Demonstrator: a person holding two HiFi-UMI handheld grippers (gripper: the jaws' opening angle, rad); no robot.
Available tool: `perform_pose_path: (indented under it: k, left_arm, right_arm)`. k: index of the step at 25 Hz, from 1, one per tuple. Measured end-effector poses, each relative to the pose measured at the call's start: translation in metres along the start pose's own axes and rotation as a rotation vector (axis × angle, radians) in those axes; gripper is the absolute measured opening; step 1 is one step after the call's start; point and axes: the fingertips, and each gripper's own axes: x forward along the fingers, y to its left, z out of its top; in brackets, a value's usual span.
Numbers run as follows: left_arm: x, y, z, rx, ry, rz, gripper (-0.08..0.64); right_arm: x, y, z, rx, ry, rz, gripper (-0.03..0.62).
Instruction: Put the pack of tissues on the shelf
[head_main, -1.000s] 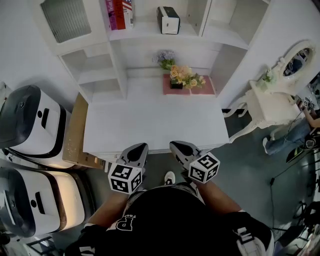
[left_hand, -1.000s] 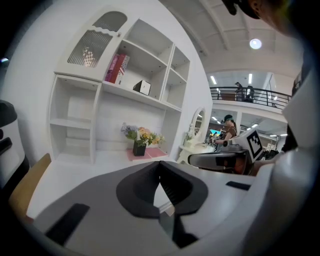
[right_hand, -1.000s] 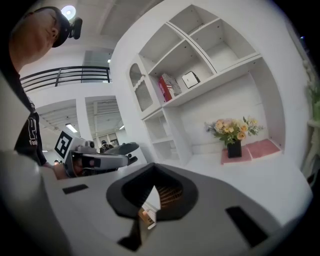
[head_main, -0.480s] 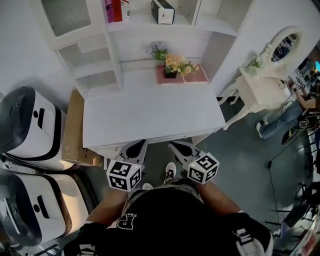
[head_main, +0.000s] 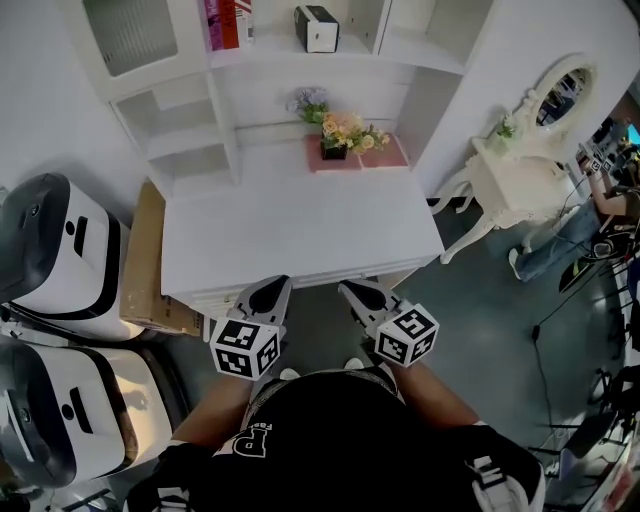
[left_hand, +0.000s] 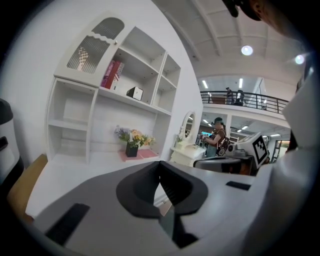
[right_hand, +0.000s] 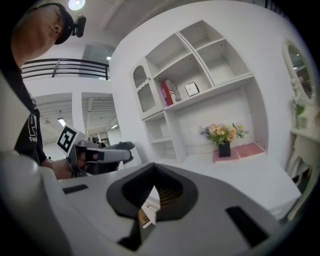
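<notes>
- Left gripper (head_main: 272, 291) and right gripper (head_main: 356, 293), lower centre: both closed, holding nothing, at the desk's (head_main: 300, 232) near edge.
- Tissue pack (head_main: 317, 28) sits on the shelf (head_main: 270, 57), top centre.

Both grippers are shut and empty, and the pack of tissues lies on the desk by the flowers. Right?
No. The left gripper and right gripper are shut and empty, but the pack of tissues stands on the upper shelf beside the red books, as the head view shows.
</notes>
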Motion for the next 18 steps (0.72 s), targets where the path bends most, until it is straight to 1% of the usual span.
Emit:
perform_pose_path:
  k: [3,7,13,18]
  left_arm:
    - [0.005,-0.009,0.004,-0.014,-0.015,0.014,0.014]
    - [0.018,-0.024,0.008,-0.013,-0.021,0.021,0.014]
    - [0.033,-0.042,0.0,-0.021,0.002,0.03,0.014]
    - [0.039,-0.053,-0.001,-0.012,0.016,0.031,0.014]
  right_arm:
    - [-0.01,-0.005,0.007,-0.015,-0.003,0.016,0.008]
    - [-0.024,-0.017,0.013,-0.032,-0.008,0.023,0.008]
    - [-0.04,-0.034,0.004,-0.027,0.011,0.029,0.008]
    - [-0.046,-0.042,0.001,-0.016,0.014,0.032,0.008]
